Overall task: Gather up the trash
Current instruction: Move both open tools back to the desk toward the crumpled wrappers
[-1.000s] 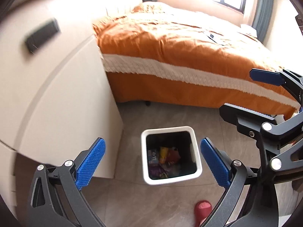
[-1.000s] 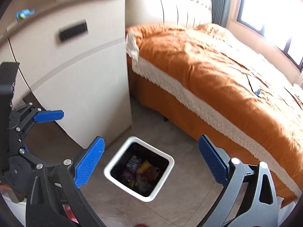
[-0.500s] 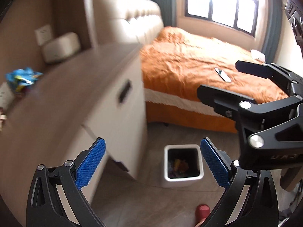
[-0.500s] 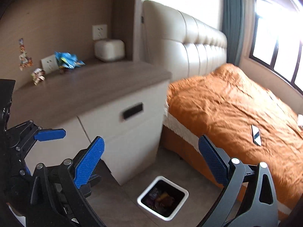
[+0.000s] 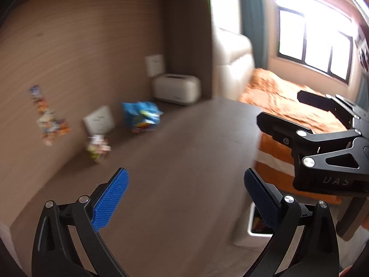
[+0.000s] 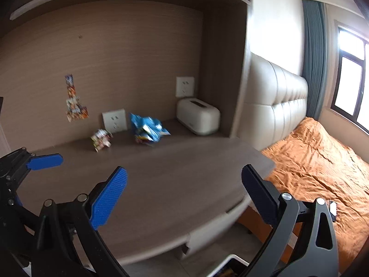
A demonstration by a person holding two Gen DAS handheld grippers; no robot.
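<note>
Bedside desk [image 6: 173, 184] | blue wrapper [image 6: 147, 130] crumpled, long axis unclear | both grippers' fingers apart, empty

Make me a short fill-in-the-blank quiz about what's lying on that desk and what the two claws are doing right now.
1. The crumpled snack bag on the desk is mostly ____.
2. The left gripper and right gripper both stand ____, holding nothing.
3. The small wrapper lies in front of a wall ____.
4. The bedspread is ____.

Missing words: blue; open; socket; orange
</note>
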